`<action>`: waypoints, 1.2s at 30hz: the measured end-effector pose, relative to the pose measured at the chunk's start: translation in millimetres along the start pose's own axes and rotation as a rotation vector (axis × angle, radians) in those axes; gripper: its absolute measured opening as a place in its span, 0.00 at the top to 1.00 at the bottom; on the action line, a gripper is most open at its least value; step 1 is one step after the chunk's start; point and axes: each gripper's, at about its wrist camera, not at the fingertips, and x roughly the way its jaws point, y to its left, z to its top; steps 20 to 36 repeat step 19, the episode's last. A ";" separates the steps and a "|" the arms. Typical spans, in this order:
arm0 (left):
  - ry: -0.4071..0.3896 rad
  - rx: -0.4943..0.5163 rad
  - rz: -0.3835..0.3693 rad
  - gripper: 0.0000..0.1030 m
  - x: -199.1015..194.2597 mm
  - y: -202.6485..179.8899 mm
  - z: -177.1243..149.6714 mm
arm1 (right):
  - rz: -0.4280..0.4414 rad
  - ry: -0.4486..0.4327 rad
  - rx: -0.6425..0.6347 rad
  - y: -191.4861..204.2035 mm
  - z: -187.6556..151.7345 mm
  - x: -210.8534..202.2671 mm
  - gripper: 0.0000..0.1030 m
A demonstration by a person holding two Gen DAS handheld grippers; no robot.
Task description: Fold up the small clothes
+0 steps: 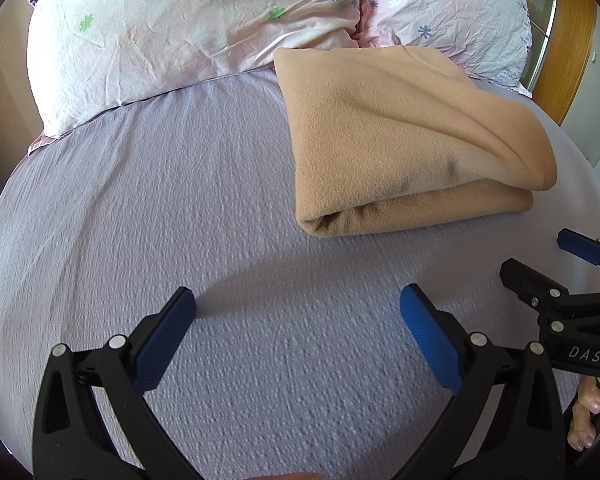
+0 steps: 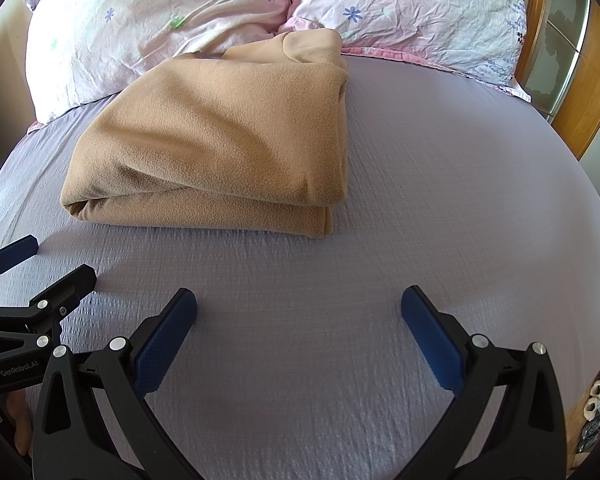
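Note:
A tan fleece garment (image 1: 412, 140) lies folded in a thick rectangle on the lilac bedsheet (image 1: 180, 200), close to the pillows. It also shows in the right wrist view (image 2: 220, 148). My left gripper (image 1: 298, 304) is open and empty, low over the sheet, short of the fleece and to its left. My right gripper (image 2: 299, 304) is open and empty, short of the fleece and to its right. Each gripper shows in the other's view: the right one (image 1: 540, 258) at the right edge, the left one (image 2: 60, 258) at the left edge.
Two pink floral pillows (image 1: 180, 28) (image 2: 412, 12) lie along the head of the bed. A wooden headboard (image 2: 580, 92) stands at the far right. The bedsheet (image 2: 460, 200) stretches bare around the fleece. Clutter on the floor (image 2: 596, 400) shows past the bed's right edge.

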 end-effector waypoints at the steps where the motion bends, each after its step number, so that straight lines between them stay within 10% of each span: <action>1: 0.000 0.000 0.000 0.02 -0.2 -0.1 0.0 | 0.000 0.000 0.000 -0.2 0.0 0.0 0.01; 36: -0.001 0.004 -0.002 0.02 -1.2 -0.5 -0.8 | -0.002 -0.005 0.004 1.4 5.0 0.9 0.01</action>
